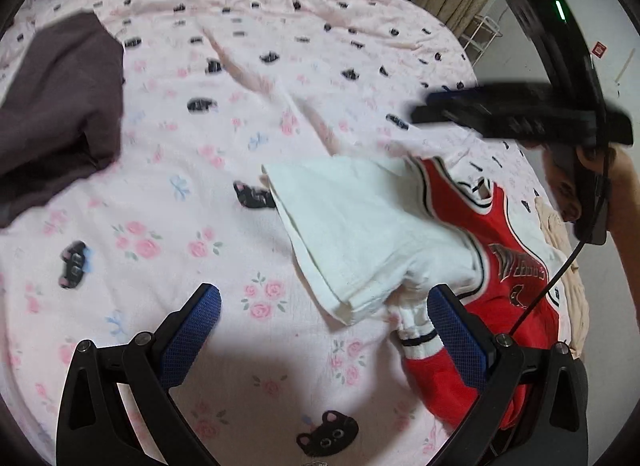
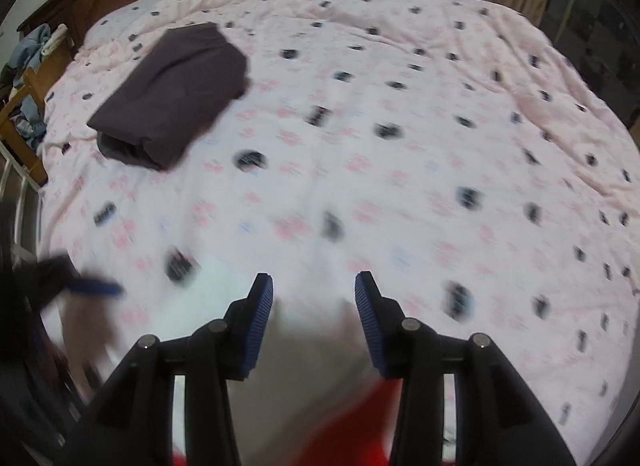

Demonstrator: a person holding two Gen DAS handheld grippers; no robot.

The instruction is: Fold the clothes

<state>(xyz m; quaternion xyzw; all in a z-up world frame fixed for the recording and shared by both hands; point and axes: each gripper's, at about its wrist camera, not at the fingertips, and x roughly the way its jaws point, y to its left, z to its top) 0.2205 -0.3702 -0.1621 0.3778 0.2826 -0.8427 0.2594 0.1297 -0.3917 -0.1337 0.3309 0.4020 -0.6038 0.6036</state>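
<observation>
A red jersey [image 1: 508, 250] with white sleeves lies on the pink bedspread [image 1: 200, 193]. One white sleeve [image 1: 360, 225] is folded across to the left. My left gripper [image 1: 324, 302] is open wide just above the bed; the sleeve's cuff end lies by its right finger, with nothing pressed between the pads. My right gripper [image 2: 314, 294] is blurred over the jersey's white cloth [image 2: 312, 354] and red cloth [image 2: 360, 426], jaws apart and gripping nothing. In the left wrist view the right gripper [image 1: 424, 107] hangs above the jersey's far side.
A folded dark purple garment [image 2: 168, 93] lies at the bed's far left. A person's arm [image 1: 624, 225] and beige cloth [image 1: 560, 234] are at the right bed edge. A wooden chair with blue clothes [image 2: 32, 49] stands left of the bed. A white wire rack [image 1: 484, 33] stands beyond.
</observation>
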